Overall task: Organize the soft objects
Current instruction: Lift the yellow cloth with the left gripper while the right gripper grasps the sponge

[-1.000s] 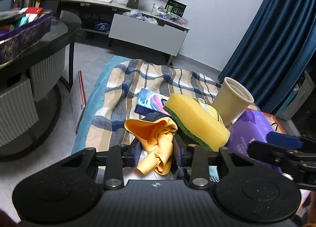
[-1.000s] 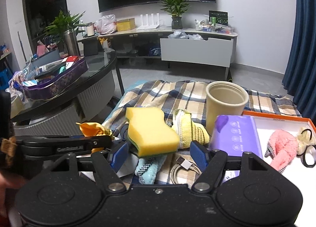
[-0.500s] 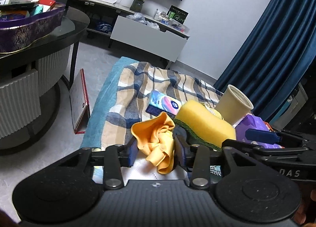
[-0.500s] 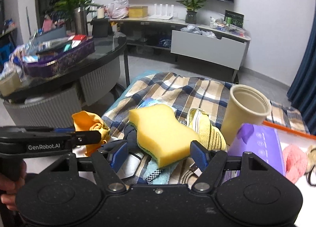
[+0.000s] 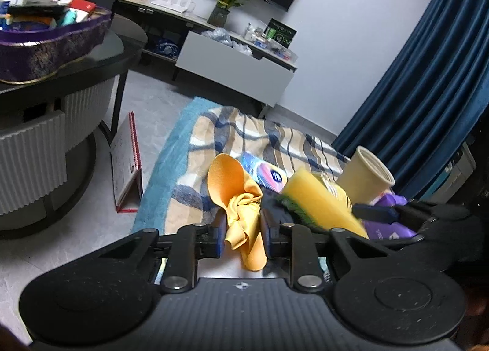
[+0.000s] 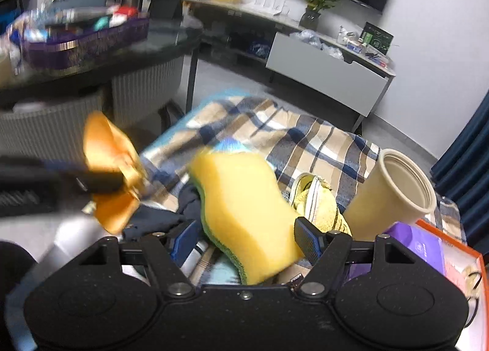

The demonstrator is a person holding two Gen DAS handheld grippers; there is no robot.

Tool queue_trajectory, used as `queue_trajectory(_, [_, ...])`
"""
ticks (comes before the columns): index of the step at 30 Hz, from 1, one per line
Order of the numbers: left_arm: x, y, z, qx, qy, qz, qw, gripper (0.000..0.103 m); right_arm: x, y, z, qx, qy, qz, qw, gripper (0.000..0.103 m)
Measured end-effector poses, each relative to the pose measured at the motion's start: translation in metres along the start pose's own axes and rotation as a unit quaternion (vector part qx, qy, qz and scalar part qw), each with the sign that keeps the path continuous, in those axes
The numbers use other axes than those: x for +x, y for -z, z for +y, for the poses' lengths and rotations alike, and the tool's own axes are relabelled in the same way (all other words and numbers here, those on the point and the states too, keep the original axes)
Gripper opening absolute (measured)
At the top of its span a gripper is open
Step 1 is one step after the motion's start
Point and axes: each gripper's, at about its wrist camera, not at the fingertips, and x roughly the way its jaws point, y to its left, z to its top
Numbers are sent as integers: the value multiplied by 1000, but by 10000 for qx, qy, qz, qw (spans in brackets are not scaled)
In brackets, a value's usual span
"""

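My left gripper (image 5: 243, 228) is shut on a crumpled orange cloth (image 5: 241, 204), held above the plaid blanket (image 5: 214, 137). The same cloth (image 6: 107, 149) shows blurred at the left of the right wrist view. A yellow sponge (image 6: 244, 210) with a green scouring side lies tilted on a pile of cloths. It sits between the wide-apart fingers of my right gripper (image 6: 246, 235), whose jaws stand open around it. A yellow striped cloth (image 6: 318, 201) and a dark cloth (image 6: 159, 219) lie under and beside the sponge.
A beige paper cup (image 6: 388, 195) leans at the right, beside a purple pack (image 6: 421, 250) in an orange-rimmed tray (image 6: 452, 244). A blue-and-pink packet (image 5: 269, 173) lies behind the cloth. A round dark table (image 5: 76, 76) with a purple box stands left.
The left gripper has squeezed tighter on the orange cloth and raised it. The right gripper has come down and rolled, so the sponge now sits deeper between its fingers.
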Motion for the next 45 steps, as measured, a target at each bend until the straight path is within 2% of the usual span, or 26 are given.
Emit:
queue_trajectory(2, [-2, -3, 0, -22, -7, -51, 10000, 24, 7, 1, -1, -9, 194, 33, 9998, 76])
queue_trajectory(3, [-4, -4, 0, -35, -10, -78, 10000, 24, 8, 2, -4, 63, 274, -10, 9996, 63])
queue_trajectory(4, [-5, -5, 0, -37, -16, -98, 9999, 24, 7, 2, -9, 172, 326, -40, 9993, 59])
queue_trajectory(7, [-7, -9, -2, -43, -36, -119, 9999, 24, -1, 1, -30, 729, 190, -194, 9970, 52])
queue_trajectory(10, [-7, -12, -7, -1, -64, -138, 9999, 24, -16, 1, -42, 988, 151, -431, 9941, 52])
queue_trajectory(14, [-8, -18, -19, 90, -63, -182, 9998, 24, -39, 0, -57, 1446, -209, -624, 9873, 52])
queue_trajectory(23, [-9, -27, -60, 523, -186, -277, 9981, 24, -78, 8, -73, 2032, -381, -854, 9747, 52])
queue_trajectory(45, [-18, -12, -125, 1089, -118, -214, 9938, 24, -136, 43, -109, 2386, -139, -1313, 9621, 52])
